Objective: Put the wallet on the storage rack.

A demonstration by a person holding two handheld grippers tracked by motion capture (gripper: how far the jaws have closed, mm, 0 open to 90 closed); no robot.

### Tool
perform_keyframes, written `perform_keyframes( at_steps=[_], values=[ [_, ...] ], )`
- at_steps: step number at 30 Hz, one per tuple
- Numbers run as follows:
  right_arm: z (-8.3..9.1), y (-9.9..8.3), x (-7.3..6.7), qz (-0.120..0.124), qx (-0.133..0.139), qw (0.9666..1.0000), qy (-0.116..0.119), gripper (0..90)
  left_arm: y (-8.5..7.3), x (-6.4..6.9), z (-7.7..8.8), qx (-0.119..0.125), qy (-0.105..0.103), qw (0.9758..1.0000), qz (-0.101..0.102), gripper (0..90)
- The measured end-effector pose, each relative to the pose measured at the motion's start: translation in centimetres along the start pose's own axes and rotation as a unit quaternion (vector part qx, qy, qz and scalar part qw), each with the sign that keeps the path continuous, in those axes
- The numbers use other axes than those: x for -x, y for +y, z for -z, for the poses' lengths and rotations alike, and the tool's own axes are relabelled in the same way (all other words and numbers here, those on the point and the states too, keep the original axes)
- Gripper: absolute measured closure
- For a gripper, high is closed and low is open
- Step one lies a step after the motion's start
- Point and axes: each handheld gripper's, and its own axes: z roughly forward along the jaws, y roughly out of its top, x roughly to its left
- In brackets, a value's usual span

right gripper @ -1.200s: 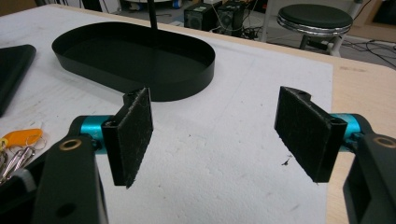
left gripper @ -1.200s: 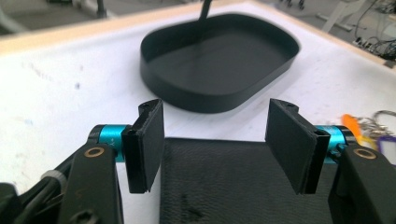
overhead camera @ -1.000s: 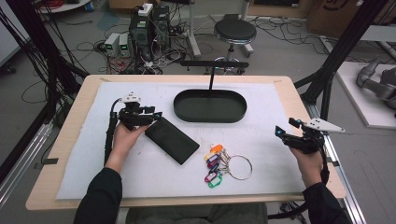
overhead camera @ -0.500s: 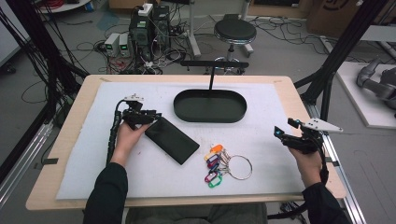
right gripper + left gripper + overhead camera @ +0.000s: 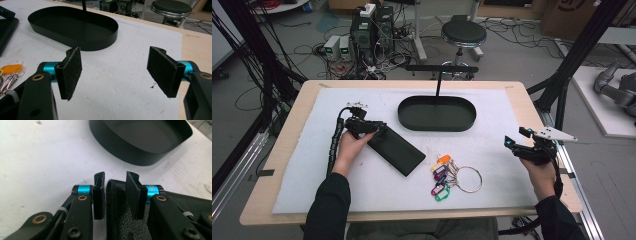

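A flat black textured case (image 5: 396, 150) lies slanted on the white mat, left of centre. My left gripper (image 5: 367, 127) sits low at the case's upper-left end. In the left gripper view the case's end (image 5: 117, 220) stands between the two pads of my left gripper (image 5: 115, 195). Its jaws have just been closing, and a thin gap still shows beside the left pad (image 5: 98, 200). My right gripper (image 5: 512, 142) hovers at the mat's right side, jaws wide apart; in the right gripper view it (image 5: 117, 72) holds nothing.
A black oval tray (image 5: 437, 127) stands at the mat's back centre, with a black post behind it. A key ring with coloured tags (image 5: 447, 177) lies at the front, right of the case. The wooden table edge (image 5: 532, 105) borders the mat.
My left gripper has sunk slightly onto the case's end and its jaws have narrowed around it. The right gripper and the other things have stayed put.
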Motion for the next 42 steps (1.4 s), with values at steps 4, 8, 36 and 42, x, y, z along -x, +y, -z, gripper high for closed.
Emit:
perform_keyframes(
  at_steps=[4, 8, 36, 42],
  values=[
    [0.0, 0.0, -0.1, 0.001, 0.000, 1.0000, 0.000, 28.5, 0.0, 0.2, 0.0, -0.003, -0.002, 0.9999, -0.011, 74.8],
    [-0.1, 0.1, -0.3, 0.002, 0.002, 1.0000, 0.003, 28.6, 0.2, 0.7, 0.2, -0.008, 0.015, 0.9995, -0.027, 79.1],
    [-4.5, 2.4, -7.4, 0.032, 0.031, 0.9921, 0.117, 28.7, -1.6, 7.3, 9.0, 0.157, -0.014, 0.9718, -0.175, 86.0],
    [-6.0, 3.0, -9.6, 0.050, 0.028, 0.9867, 0.153, 28.7, -2.0, 8.2, 10.1, 0.174, -0.026, 0.9655, -0.192, 86.3]
  ],
)
